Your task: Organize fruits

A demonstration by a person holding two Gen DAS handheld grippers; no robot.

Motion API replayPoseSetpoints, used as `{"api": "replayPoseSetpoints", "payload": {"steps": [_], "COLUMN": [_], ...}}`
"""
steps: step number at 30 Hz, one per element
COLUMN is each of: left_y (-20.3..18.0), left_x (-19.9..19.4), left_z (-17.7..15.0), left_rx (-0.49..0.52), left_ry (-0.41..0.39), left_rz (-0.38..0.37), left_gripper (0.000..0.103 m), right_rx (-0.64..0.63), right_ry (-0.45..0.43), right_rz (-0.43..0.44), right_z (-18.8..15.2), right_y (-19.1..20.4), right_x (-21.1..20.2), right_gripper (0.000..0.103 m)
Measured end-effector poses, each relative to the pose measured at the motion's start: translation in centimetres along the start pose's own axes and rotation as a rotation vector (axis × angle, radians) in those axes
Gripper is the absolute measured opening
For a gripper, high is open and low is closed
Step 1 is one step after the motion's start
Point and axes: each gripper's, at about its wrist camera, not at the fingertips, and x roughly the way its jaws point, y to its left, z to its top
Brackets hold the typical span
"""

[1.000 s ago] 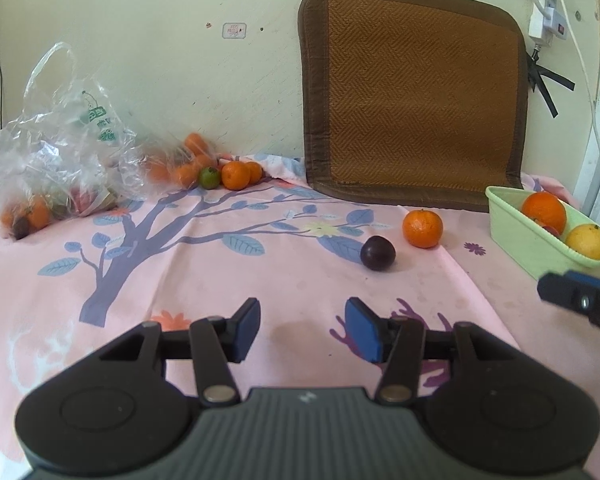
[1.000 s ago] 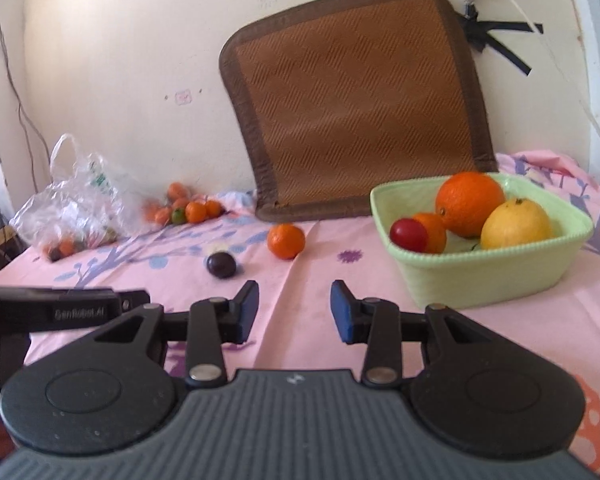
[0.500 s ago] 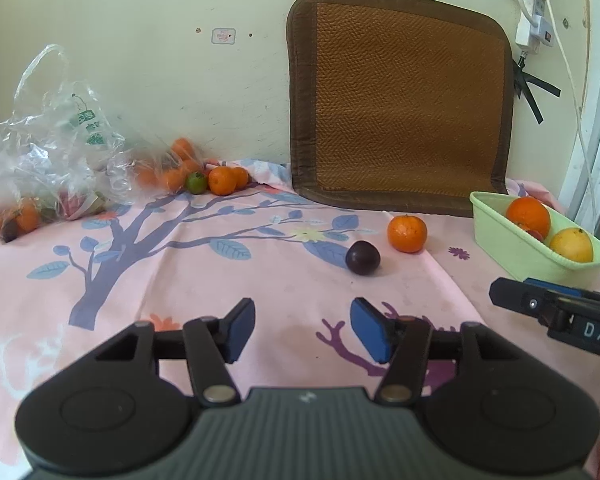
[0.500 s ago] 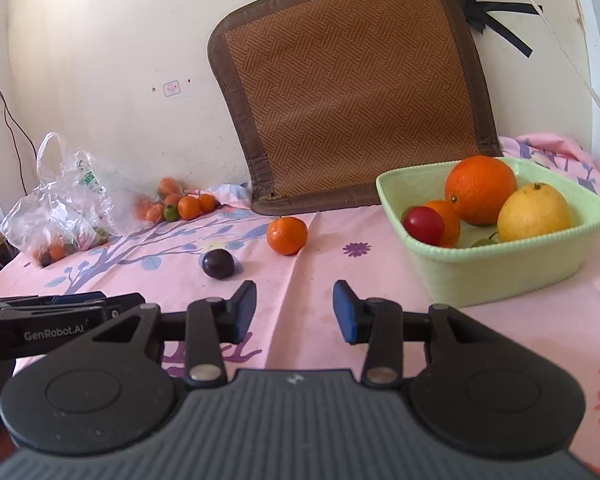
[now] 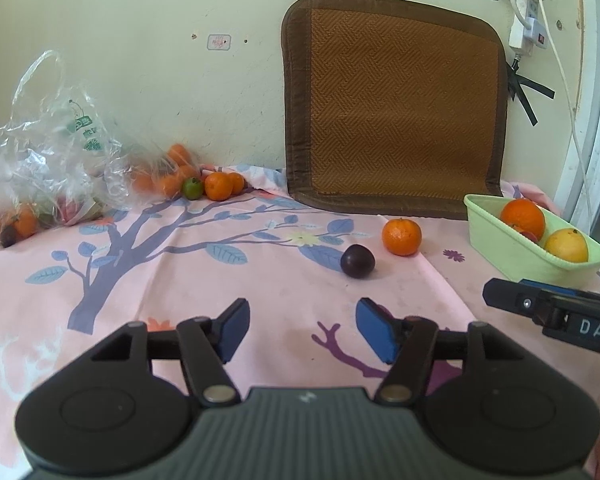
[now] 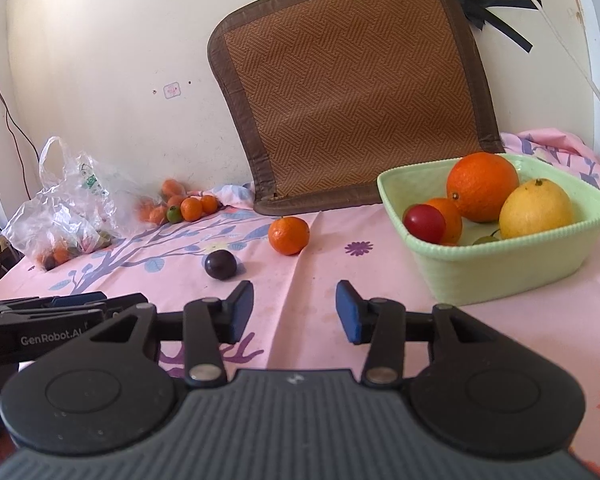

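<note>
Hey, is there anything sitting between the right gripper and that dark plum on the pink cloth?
Nothing visible. The right gripper, jaws opening and empty, faces bare cloth; the plum lies just ahead, slightly left. The small orange sits beyond it, and the green basket is off to the right.

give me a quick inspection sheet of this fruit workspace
surface: pink tree-print tablecloth, creased
job's things: green basket holds large orange, yellow citrus, red fruit; loose tangerine and dark plum lie apart on the cloth
clutter: plastic bag with fruit; small oranges by the wall
grippers: left gripper and right gripper opening, nothing between jaws
cables: power strip taped to wall
surroundings: woven mat leaning on wall
</note>
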Motion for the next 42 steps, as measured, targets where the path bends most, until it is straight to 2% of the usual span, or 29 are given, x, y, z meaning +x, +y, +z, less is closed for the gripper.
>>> {"api": "replayPoseSetpoints", "payload": {"steps": [5,10,42], "left_y": [0.00,-0.06,-0.09], "left_x": [-0.01,-0.15,-0.07], "left_z": [-0.01,-0.01,-0.03], "left_rx": [-0.001,0.001,0.007], "left_ry": [0.001,-0.010,-0.007], "left_rz": [0.000,0.002,0.000], "left_gripper": [0.063,0.074,0.074], "right_rx": [0.003,0.005,0.012], "right_ry": [-0.003,-0.003,-0.011], "right_rz": [0.003,0.004,0.008], "right_z": [0.01,0.01,0.06], "right_y": [-0.03,-0.07,-0.06], "right_x": [-0.05,-0.08,-0.25], "right_gripper": [0.049,0.049,0.050]}}
